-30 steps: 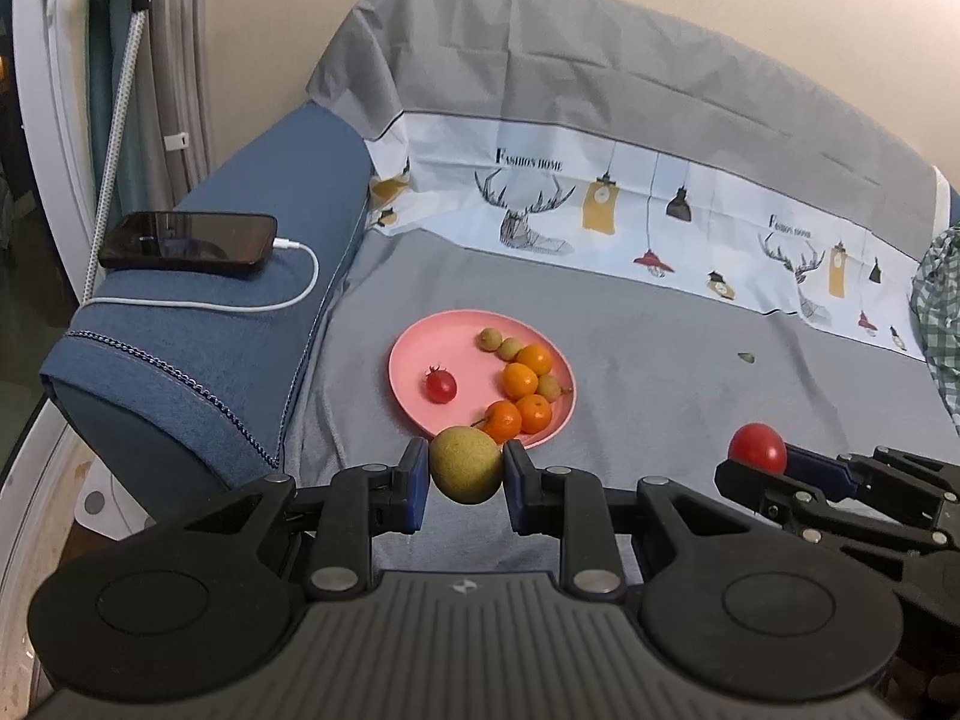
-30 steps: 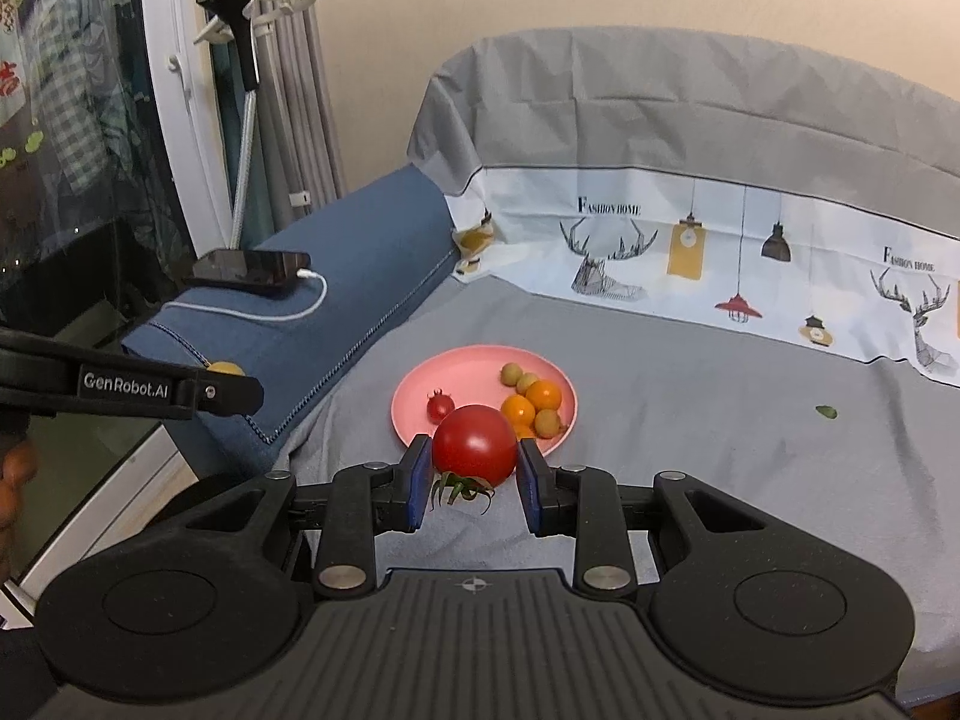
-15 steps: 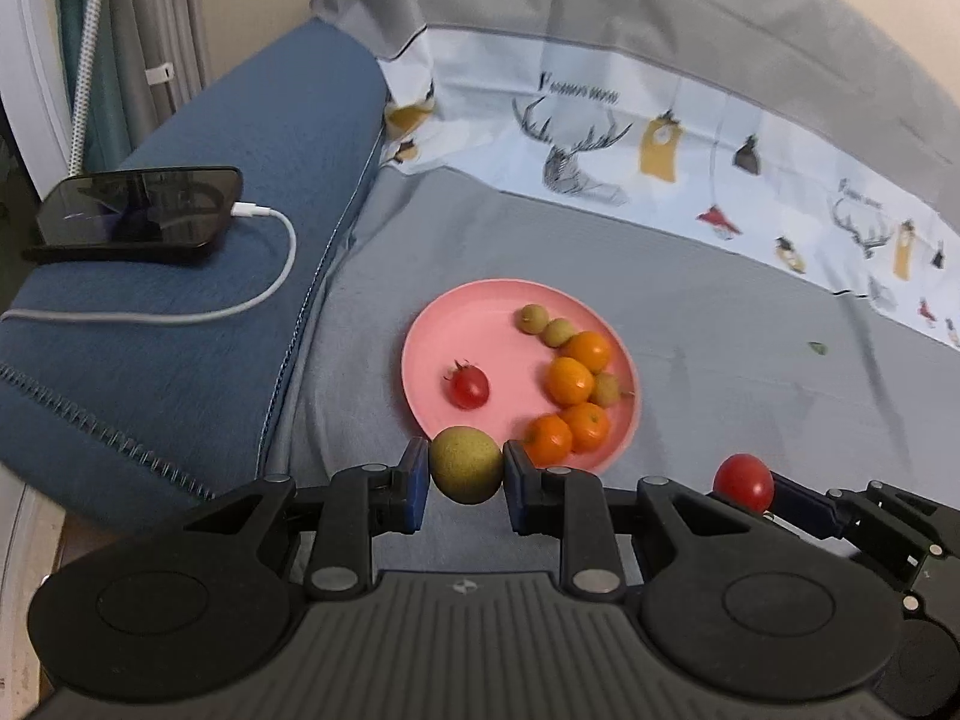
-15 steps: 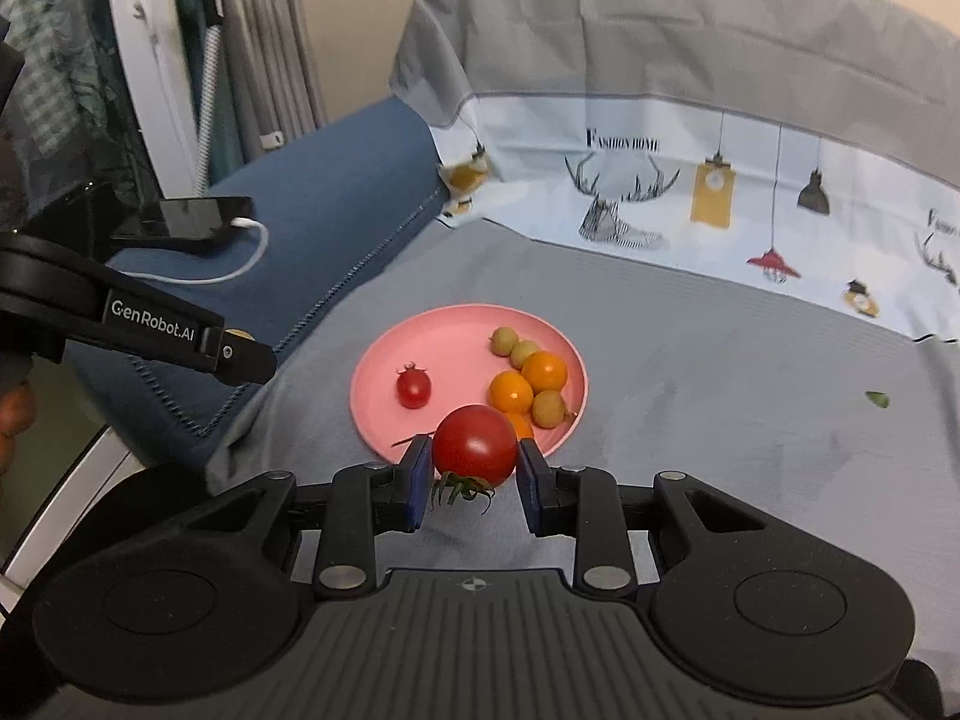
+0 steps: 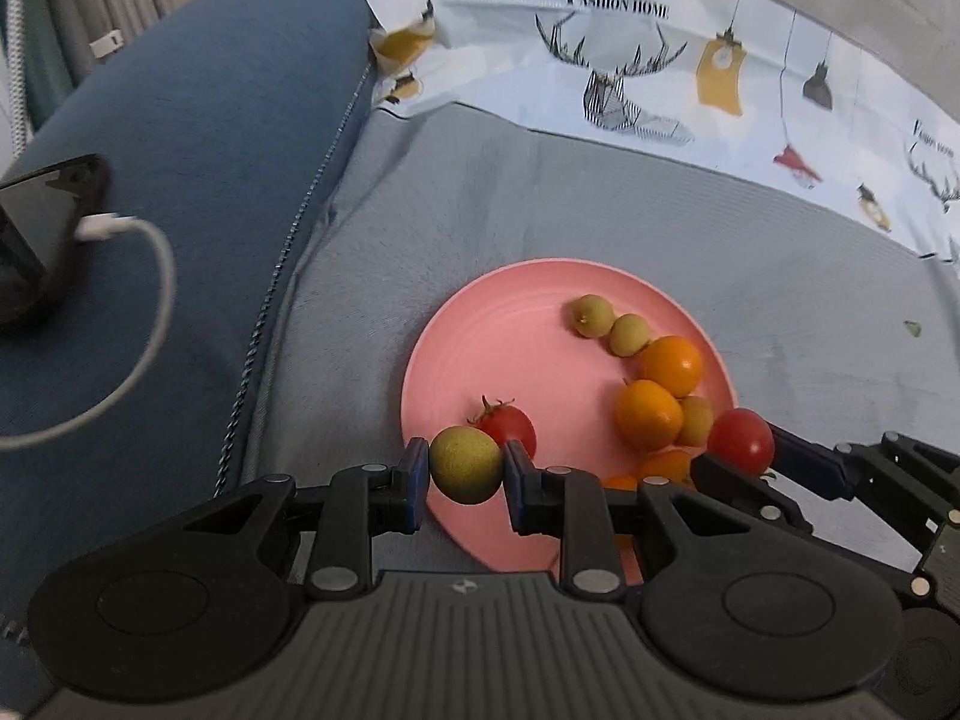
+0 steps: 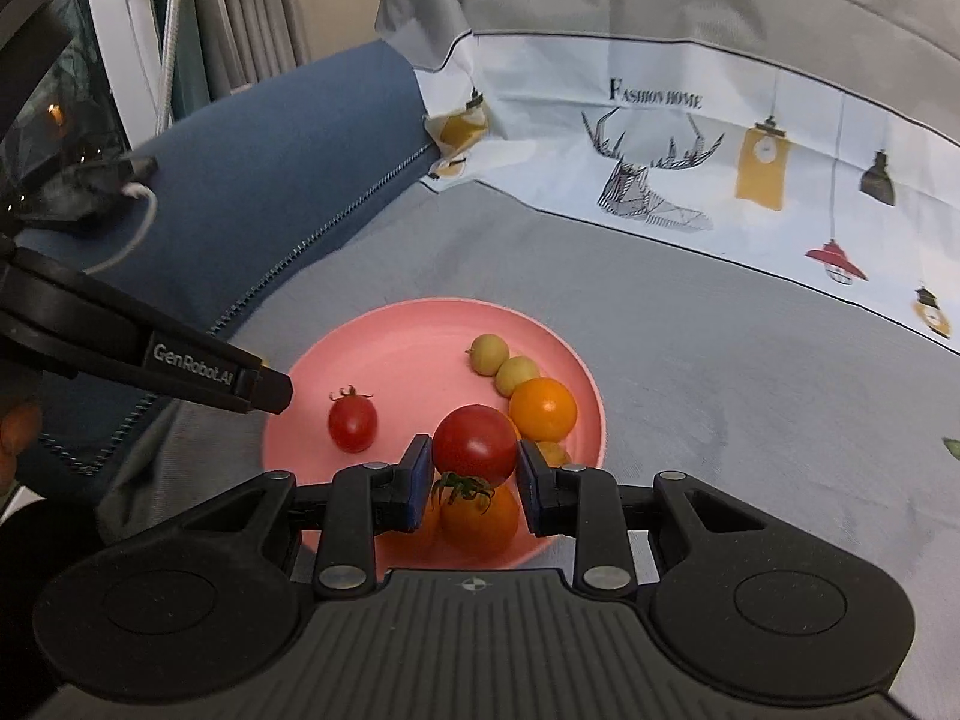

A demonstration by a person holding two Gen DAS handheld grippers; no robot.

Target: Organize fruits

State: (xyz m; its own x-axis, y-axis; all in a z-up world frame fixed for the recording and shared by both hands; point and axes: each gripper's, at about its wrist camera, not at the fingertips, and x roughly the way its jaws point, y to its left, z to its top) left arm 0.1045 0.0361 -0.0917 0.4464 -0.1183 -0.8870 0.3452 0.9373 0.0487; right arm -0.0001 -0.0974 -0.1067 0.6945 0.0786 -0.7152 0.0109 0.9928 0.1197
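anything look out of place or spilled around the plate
Nothing spilled: the fruit sits inside the pink plate. The one stray item is a small green scrap lying alone on the grey cover, to the right of the plate. It looks like a leaf bit, but it is too small to tell.

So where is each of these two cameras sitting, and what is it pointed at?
Left wrist: rides on the left gripper, looking down along its fingers at the pink plate; the right gripper shows at right.
Right wrist: rides on the right gripper, looking down at that plate; the left gripper's finger crosses at left.
Shared: plate, oranges, grey sofa cover.
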